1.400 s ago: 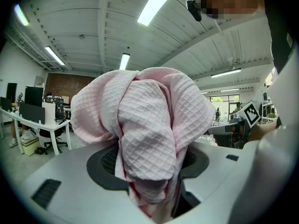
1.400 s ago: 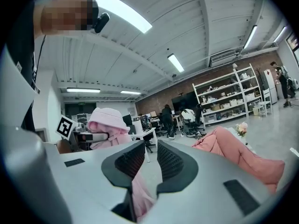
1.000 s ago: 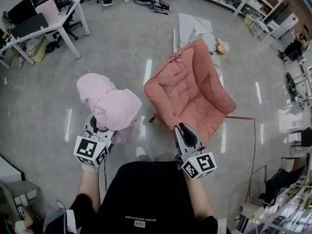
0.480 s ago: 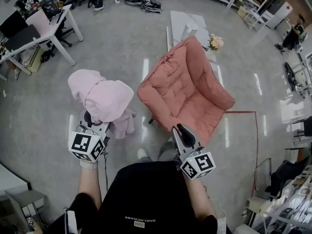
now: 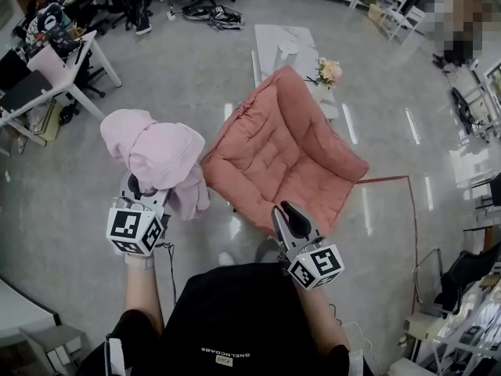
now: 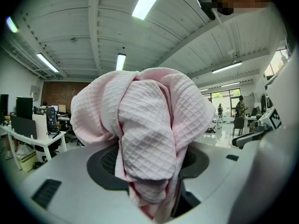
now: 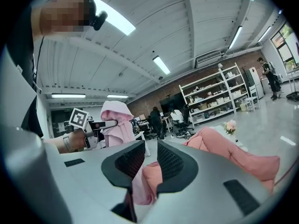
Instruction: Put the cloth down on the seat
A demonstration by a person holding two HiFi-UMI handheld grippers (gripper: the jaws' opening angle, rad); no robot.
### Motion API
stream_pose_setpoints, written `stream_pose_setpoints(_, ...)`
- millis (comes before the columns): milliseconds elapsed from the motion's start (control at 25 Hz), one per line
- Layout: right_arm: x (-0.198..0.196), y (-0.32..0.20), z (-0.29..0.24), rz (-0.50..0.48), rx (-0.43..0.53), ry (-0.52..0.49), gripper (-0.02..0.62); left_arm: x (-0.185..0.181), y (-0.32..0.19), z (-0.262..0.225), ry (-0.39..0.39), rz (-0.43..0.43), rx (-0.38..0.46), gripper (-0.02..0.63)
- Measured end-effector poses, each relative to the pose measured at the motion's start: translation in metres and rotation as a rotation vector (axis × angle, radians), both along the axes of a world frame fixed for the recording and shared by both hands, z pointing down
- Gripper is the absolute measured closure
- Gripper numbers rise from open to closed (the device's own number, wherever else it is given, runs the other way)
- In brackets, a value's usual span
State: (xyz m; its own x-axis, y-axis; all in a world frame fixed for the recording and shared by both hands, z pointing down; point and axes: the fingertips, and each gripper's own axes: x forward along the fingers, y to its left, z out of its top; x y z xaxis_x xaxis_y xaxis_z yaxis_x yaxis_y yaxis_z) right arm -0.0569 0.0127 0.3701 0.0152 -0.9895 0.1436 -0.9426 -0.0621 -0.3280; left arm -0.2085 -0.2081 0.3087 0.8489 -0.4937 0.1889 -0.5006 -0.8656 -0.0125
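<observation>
A pink waffle-weave cloth (image 5: 156, 155) is bunched up in my left gripper (image 5: 139, 188), held in the air left of the seat. In the left gripper view the cloth (image 6: 145, 125) fills the space between the jaws and hangs over them; the left gripper (image 6: 149, 167) is shut on it. The seat is a salmon-pink padded armchair (image 5: 282, 159) on the floor ahead, with nothing on it. My right gripper (image 5: 291, 212) hovers over the chair's near edge. In its own view the right gripper (image 7: 151, 155) shows a narrow bare gap, with the chair (image 7: 233, 157) and cloth (image 7: 117, 122) beyond.
A low white table (image 5: 286, 49) with a bunch of flowers (image 5: 327, 70) stands just behind the chair. White desks (image 5: 66, 69) with gear are at the far left, and shelving lines the back wall. A red cable (image 5: 391, 180) runs over the grey floor right of the chair.
The chair has drifted left and nearer in the head view as the person comes closer. Both grippers hold the same pose, and the cloth stays in the left one.
</observation>
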Motion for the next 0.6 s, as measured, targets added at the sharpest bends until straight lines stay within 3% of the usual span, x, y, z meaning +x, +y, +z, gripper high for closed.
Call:
stream_pose_setpoints(400, 0.074, 0.000, -0.003, 0.065, 0.032, 0.004, 0.494, 0.114, -0.003, -0.044, -0.015, 0.118, 0.126, 0.339)
stream_pose_setpoints(600, 0.119, 0.013, -0.013, 0.138, 0.054, -0.024, 0.494, 0.176, 0.011, -0.053, -0.031, 0.198, 0.129, 0.339)
